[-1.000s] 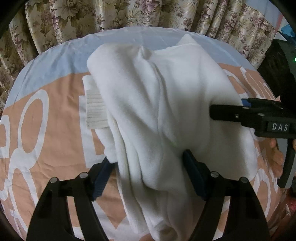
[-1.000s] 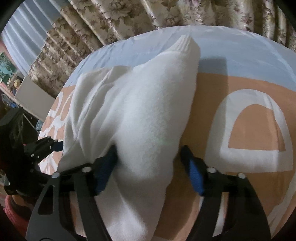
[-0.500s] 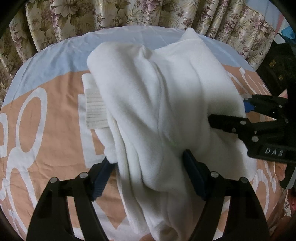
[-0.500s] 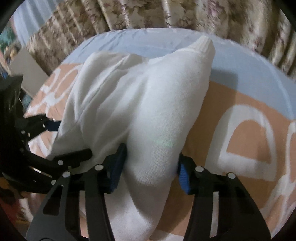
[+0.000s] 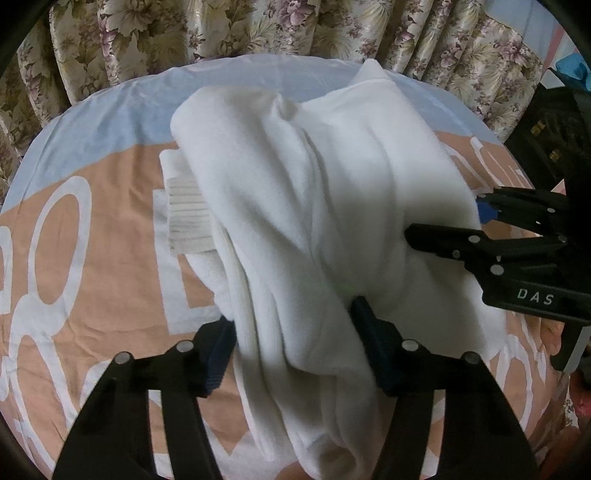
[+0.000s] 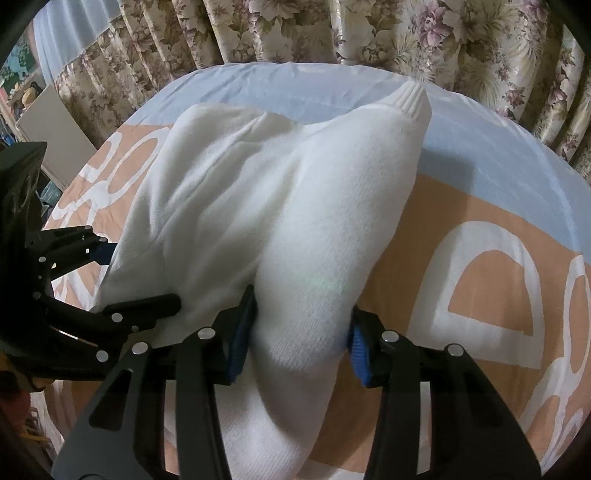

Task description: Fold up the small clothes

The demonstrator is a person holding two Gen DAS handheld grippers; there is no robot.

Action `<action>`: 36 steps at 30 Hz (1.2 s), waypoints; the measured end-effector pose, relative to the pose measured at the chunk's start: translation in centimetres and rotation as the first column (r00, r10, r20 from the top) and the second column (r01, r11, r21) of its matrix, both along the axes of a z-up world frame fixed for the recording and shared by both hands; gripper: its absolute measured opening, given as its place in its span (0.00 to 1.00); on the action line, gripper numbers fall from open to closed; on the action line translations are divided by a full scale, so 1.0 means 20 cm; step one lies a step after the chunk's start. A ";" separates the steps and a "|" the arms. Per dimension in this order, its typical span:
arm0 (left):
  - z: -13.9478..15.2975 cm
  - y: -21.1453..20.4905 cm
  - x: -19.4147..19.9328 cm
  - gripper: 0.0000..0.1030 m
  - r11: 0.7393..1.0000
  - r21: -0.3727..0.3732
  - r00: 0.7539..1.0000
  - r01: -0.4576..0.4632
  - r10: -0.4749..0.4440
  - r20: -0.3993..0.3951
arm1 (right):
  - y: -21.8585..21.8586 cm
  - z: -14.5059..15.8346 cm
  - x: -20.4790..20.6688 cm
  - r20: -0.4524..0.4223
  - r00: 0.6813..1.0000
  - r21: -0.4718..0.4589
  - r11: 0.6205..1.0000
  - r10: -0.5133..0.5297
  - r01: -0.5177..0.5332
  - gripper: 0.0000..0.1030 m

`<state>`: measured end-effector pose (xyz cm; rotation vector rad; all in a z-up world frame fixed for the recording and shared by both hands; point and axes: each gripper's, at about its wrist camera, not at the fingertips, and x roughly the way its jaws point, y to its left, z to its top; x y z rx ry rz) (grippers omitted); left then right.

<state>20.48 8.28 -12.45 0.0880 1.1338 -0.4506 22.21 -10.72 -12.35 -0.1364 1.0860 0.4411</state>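
Both pairs of jaws stand partly apart with white cloth bunched between them. In the left wrist view the left gripper [image 5: 291, 339] has its blue pads [image 5: 218, 354] against the two sides of a thick fold of the white garment [image 5: 314, 206], the fabric filling the gap from pad to pad. In the right wrist view the right gripper [image 6: 301, 332] does the same — its blue-faced fingers [image 6: 358, 350] press on a rounded sleeve-like bulge of the white garment [image 6: 295, 206], a narrower gap than the left one's.

Between the two grips the garment hangs as a bulky, creased mound above the bedsheet [image 5: 92, 258], which is peach with large white shapes and a pale blue band [image 6: 258, 85] along its far side. One ribbed cuff [image 6: 413, 98] points toward the far edge of the bed; another ribbed cuff [image 5: 186, 218] lies flat on the sheet at the left of the mound, partly tucked under it.

Each gripper shows in the other's camera: the right gripper [image 5: 461, 229] comes in from the right edge, black with the letters DAS on its body, its tips against the cloth — and the left gripper [image 6: 122, 280] enters from the left, one finger pushed into the garment's lower edge. Floral curtains [image 5: 258, 29] hang behind the bed.
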 end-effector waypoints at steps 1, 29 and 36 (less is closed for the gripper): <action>0.00 0.00 0.00 0.57 1.000 -0.001 1.000 0.000 0.000 0.000 | 0.00 0.00 0.00 0.000 1.000 0.001 1.000 -0.001 0.001 0.44; 0.15 -0.07 -0.06 0.25 0.997 0.062 0.997 -0.041 0.038 0.060 | -0.01 0.14 -0.08 0.150 0.988 0.078 0.996 0.038 -0.050 0.36; 0.33 -0.07 -0.14 0.25 0.996 0.045 0.990 -0.081 0.076 0.117 | -0.03 0.29 -0.17 0.225 0.973 0.116 0.989 0.060 -0.088 0.35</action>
